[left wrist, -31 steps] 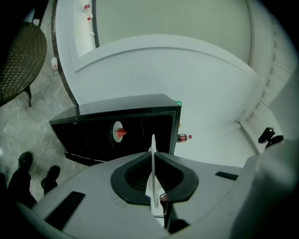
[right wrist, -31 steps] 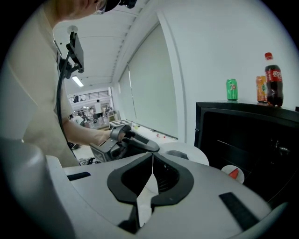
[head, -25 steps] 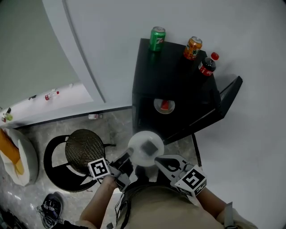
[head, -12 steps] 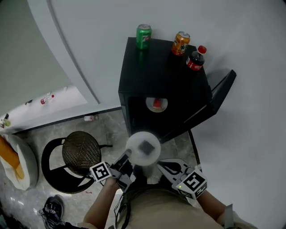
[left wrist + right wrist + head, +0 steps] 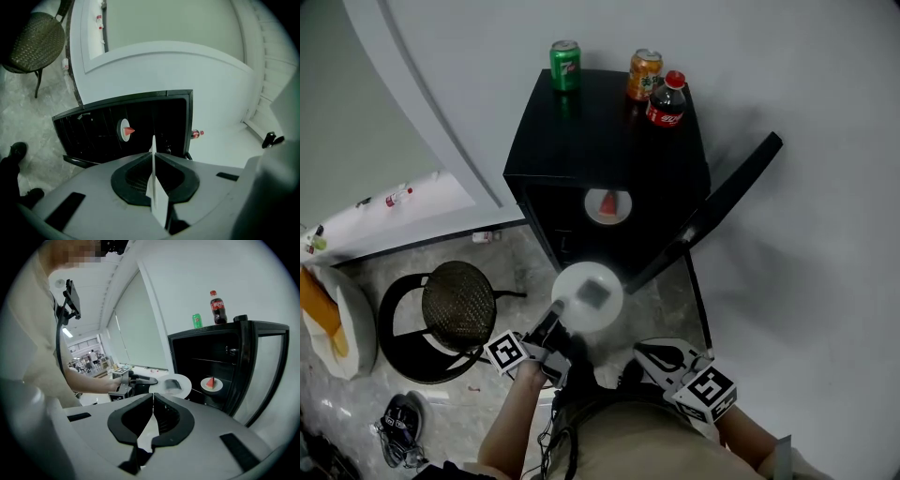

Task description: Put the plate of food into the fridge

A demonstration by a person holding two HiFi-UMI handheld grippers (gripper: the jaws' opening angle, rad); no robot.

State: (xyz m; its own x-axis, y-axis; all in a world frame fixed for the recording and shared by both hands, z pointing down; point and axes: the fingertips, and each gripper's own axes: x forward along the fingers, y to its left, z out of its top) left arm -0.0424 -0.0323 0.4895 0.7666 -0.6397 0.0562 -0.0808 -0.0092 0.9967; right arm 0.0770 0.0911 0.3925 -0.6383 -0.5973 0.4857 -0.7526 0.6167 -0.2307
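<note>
In the head view a white plate (image 5: 589,296) with a dark piece of food is held level in front of the open black fridge (image 5: 609,141). My left gripper (image 5: 555,315) is shut on the plate's near-left rim. In the left gripper view that rim (image 5: 154,187) stands edge-on between the closed jaws. My right gripper (image 5: 643,352) is shut and empty, low and right of the plate, apart from it. From the right gripper (image 5: 153,402) I see the plate (image 5: 176,384) before the fridge (image 5: 225,348). A second plate with a watermelon slice (image 5: 607,205) sits on a shelf inside.
The fridge door (image 5: 722,202) hangs open to the right. A green can (image 5: 565,65), an orange can (image 5: 644,74) and a cola bottle (image 5: 667,99) stand on the fridge top. A round wicker stool (image 5: 459,305) is at the left, with a shoe (image 5: 398,431) on the floor.
The fridge has shifted left and up in the head view. The plate with my left gripper moved the same way. My right gripper has drawn away from the plate's rim.
</note>
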